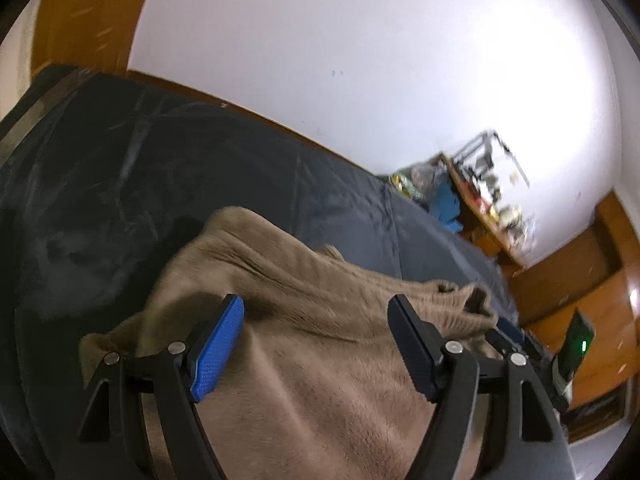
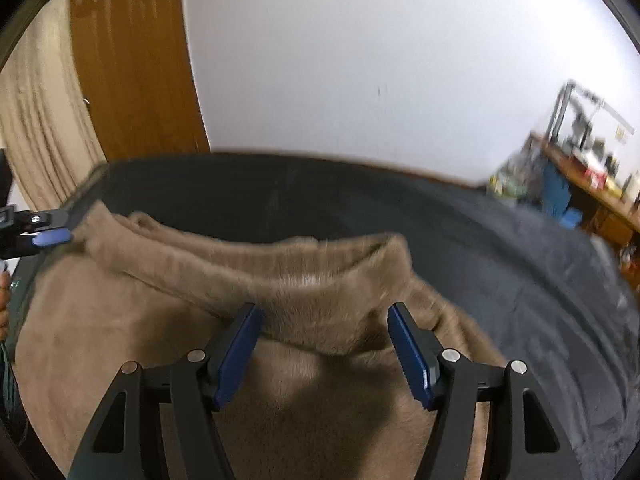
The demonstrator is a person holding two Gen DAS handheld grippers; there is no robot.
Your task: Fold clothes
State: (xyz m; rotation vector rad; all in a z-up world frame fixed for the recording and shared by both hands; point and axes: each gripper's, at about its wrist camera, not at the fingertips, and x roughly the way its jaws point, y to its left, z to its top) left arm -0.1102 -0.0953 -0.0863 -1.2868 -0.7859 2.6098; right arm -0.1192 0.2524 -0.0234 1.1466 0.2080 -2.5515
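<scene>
1. The soft, fuzzy tan knitted garment point(image 2: 312, 280) lies spread on the bed's dark grey-blue quilted cover point(image 2: 500, 264), right under and ahead of both my grippers.
2. My right gripper point(image 2: 324, 344) has its jaws spread wide and holds nothing. A thick rolled ribbed band of the garment, a collar or hem, I cannot tell which, runs crosswise just ahead of them, its long axis left to right.
3. My left gripper point(image 1: 316, 340) is likewise wide open and empty, poised over flat tan cloth, with a bunched ribbed end point(image 1: 472, 300) lying to its right and slightly ahead.
4. In the right wrist view the left gripper shows at the far left edge, beside the garment's left end; so each hand sits nearest its own end of the band.
5. I judge the coming move turns on closing each pair of jaws across that band, not along it.
6. Open cover stretches ahead toward the white wall point(image 2: 360, 60); the cluttered wooden bench point(image 2: 592, 184) is well apart on the right.
</scene>
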